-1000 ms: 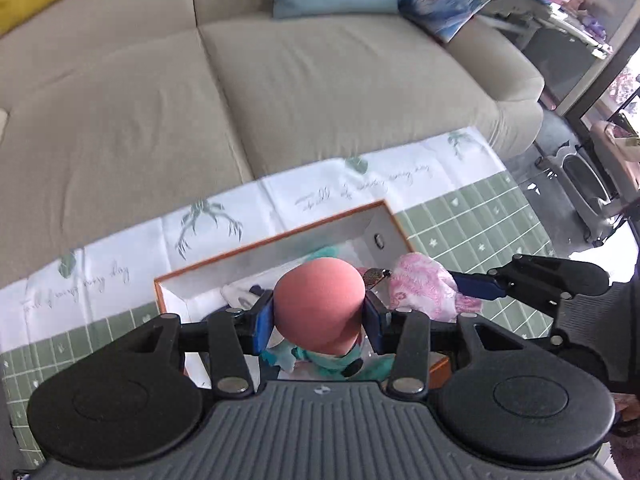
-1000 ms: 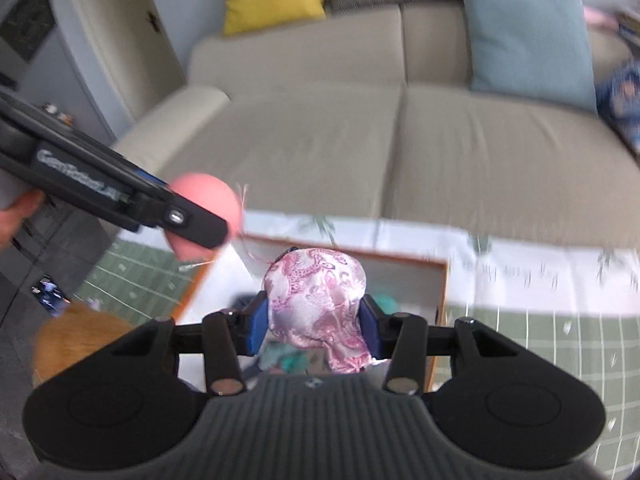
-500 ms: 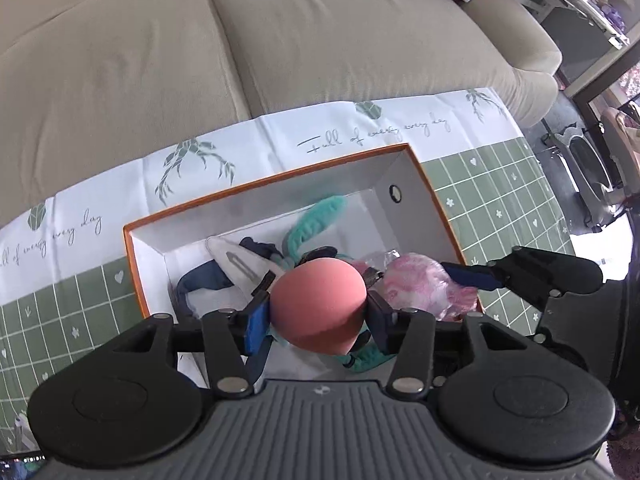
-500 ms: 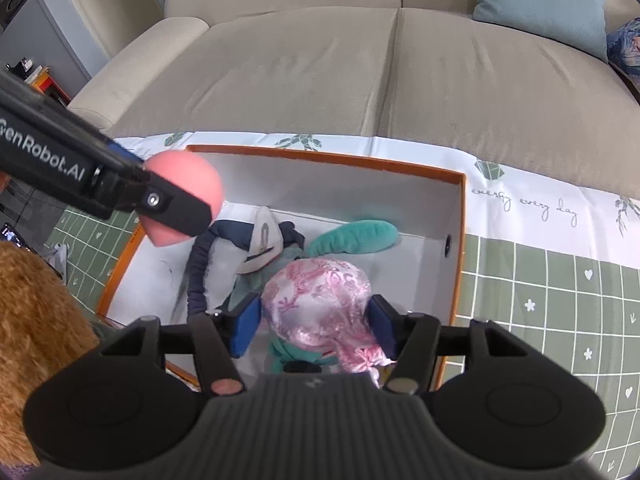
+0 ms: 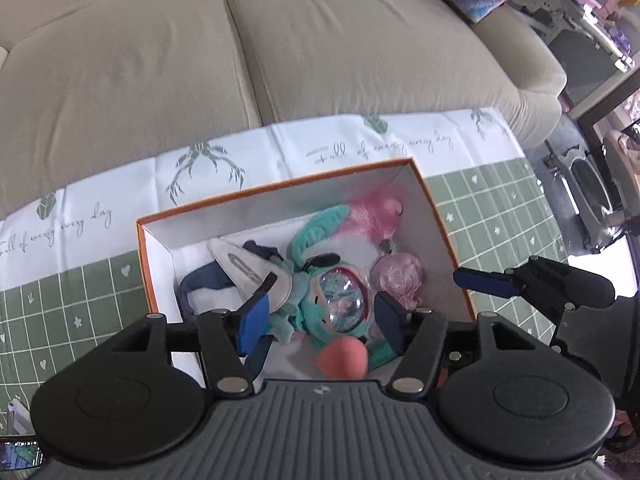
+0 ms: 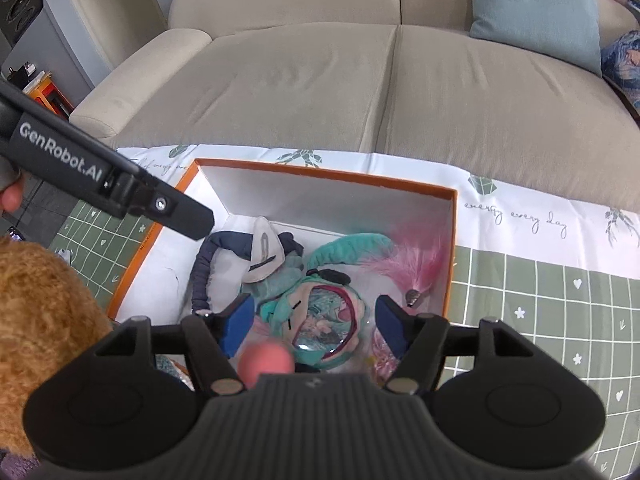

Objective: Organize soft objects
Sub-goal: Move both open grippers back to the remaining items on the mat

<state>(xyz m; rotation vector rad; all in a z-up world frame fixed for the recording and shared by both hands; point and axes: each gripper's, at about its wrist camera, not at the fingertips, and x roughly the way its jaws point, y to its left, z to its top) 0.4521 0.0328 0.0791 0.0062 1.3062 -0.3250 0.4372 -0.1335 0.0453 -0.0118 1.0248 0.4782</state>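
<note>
Both claws hang above the orange-rimmed box (image 5: pixel 141 258), which sits on a green-and-white checked cloth (image 5: pixel 72 304) over the table, with a beige sofa (image 5: pixel 160 60) filling the top of both views.

Left claw (image 5: pixel 316 316): fingers spread apart, nothing between them. The pink ball (image 5: pixel 343 362) lies just below it in the box, at the lower centre of the left wrist view, partly hidden by the claw body.

Right claw (image 6: pixel 316 326): also spread apart and empty. The pink patterned satin pouch (image 5: pixel 396 278) rests at the right side of the box, near the wall, beside the teal plush doll (image 5: pixel 332 300).

Other contents: a white-and-navy cloth piece (image 5: pixel 240 270) at the left of the box and a pink feathery tuft (image 5: pixel 374 210) toward the far right corner. A tan furry thing (image 6: pixel 44 320) fills the lower left of the right wrist view, outside the box; I cannot tell what it is.

Judgement: this drop looks complete, both items inside.

Risks from here:
- Ball is round and perched near the doll; a finger brushing it on the way up could roll it.
- Box is light-looking; a claw catching the rim could drag or tip it.
- Claws are close together; lifting both at once could knock them.
</note>
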